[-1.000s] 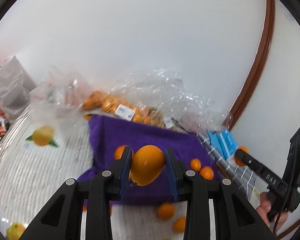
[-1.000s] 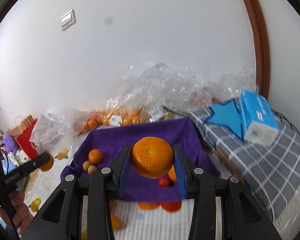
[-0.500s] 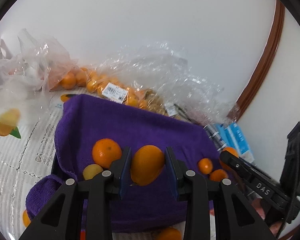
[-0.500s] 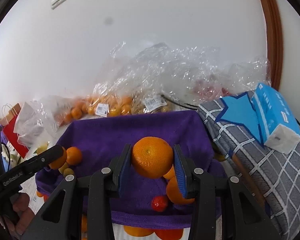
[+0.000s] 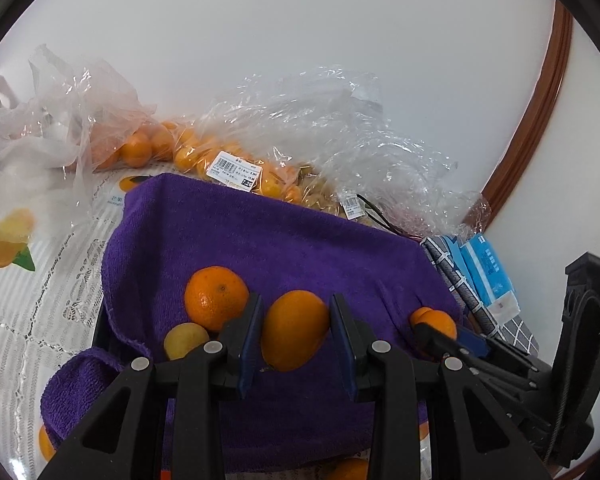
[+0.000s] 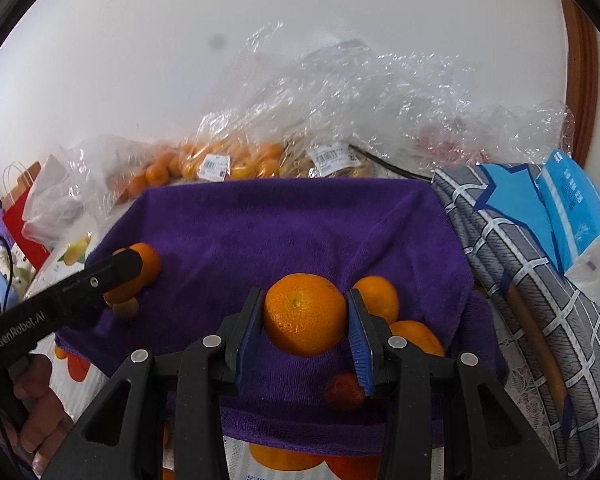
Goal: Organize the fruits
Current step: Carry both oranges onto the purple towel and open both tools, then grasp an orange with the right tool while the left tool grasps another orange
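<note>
Carrying one fruit each, both grippers have come down over the purple towel (image 5: pixel 284 240), which a second ago lay farther ahead and lower in both views. The left gripper (image 5: pixel 296 334) is clamped on an oval orange fruit (image 5: pixel 294 330); beside it on the towel lie a round orange (image 5: pixel 216 298) and a small yellow fruit (image 5: pixel 186 340). The right gripper (image 6: pixel 306 320) is clamped on a big orange (image 6: pixel 305 314), with two oranges (image 6: pixel 378 298) and a red fruit (image 6: pixel 342 392) lying just right of it on the towel. My read: each hand has brought its fruit over a like group, so setting down and letting go seems next. Bagged fruit (image 6: pixel 228 164) sits behind, near the wall.
</note>
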A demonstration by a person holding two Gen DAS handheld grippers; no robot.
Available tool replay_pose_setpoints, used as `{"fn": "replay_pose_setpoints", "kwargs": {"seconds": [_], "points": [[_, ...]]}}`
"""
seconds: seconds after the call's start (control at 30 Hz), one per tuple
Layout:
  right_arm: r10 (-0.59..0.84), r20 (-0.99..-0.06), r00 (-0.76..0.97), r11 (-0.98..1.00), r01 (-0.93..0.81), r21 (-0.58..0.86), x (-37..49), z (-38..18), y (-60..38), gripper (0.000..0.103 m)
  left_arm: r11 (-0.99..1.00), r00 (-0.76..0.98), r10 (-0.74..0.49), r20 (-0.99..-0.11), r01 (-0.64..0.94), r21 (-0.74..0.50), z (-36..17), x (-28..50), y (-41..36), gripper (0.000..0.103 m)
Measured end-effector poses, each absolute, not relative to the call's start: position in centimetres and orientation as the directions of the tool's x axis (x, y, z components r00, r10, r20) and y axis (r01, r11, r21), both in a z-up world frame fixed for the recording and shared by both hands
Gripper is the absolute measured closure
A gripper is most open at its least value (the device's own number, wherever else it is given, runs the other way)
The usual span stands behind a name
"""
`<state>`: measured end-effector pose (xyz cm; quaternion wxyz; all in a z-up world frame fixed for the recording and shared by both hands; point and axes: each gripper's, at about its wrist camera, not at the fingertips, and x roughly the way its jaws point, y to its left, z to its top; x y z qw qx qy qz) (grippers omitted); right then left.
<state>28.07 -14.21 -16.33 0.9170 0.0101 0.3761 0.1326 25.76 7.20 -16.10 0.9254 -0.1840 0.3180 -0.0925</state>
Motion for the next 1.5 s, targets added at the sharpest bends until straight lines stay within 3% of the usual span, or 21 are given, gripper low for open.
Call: {"fn": "replay_pose_setpoints", "kwargs": {"seconds": [0.4, 0.57, 0.7, 0.83, 1.17, 1.37, 1.5], "points": [[0.231, -0.712, 0.663, 0.965, -0.250, 0.081, 28.1, -17.0, -13.3, 0.061, 0.935, 0.757, -0.260, -0.599, 0.043, -0.351, -16.5, 26.2, 6.5, 0.071], [0.226, -0.670, 0.707, 0.968, -0.239, 0.073, 27.3, -16.1, -13.8, 0.045, 0.937, 0.754, -0.257, -0.604, 0.041, -0.346, -16.5, 26.4, 6.5, 0.071], [0.207, -0.660, 0.722, 0.976, -0.203, 0.084, 27.1, -15.7, -14.5, 0.044, 0.937, 0.755, -0.261, -0.601, 0.047, -0.347, -16.4, 26.4, 6.5, 0.071], [0.173, -0.626, 0.761, 0.984, -0.167, 0.069, 26.4, -14.9, -14.8, 0.042, 0.932, 0.766, -0.282, -0.577, 0.075, -0.355, -15.9, 26.0, 6.4, 0.053], [0.072, -0.614, 0.786, 0.995, -0.097, -0.006, 21.2, -14.2, -15.3, 0.040, 0.925, 0.782, -0.272, -0.560, 0.053, -0.376, -15.5, 25.7, 7.3, 0.053], [0.193, -0.671, 0.716, 0.981, -0.157, 0.115, 17.7, -14.0, -14.7, 0.040, 0.929, 0.793, -0.227, -0.565, 0.002, -0.371, -15.3, 24.7, 8.7, 0.053], [0.202, -0.678, 0.706, 0.975, -0.212, 0.070, 15.5, -14.6, -12.6, 0.040, 0.931, 0.805, -0.195, -0.561, -0.028, -0.364, -14.9, 23.0, 9.7, 0.053]]}}
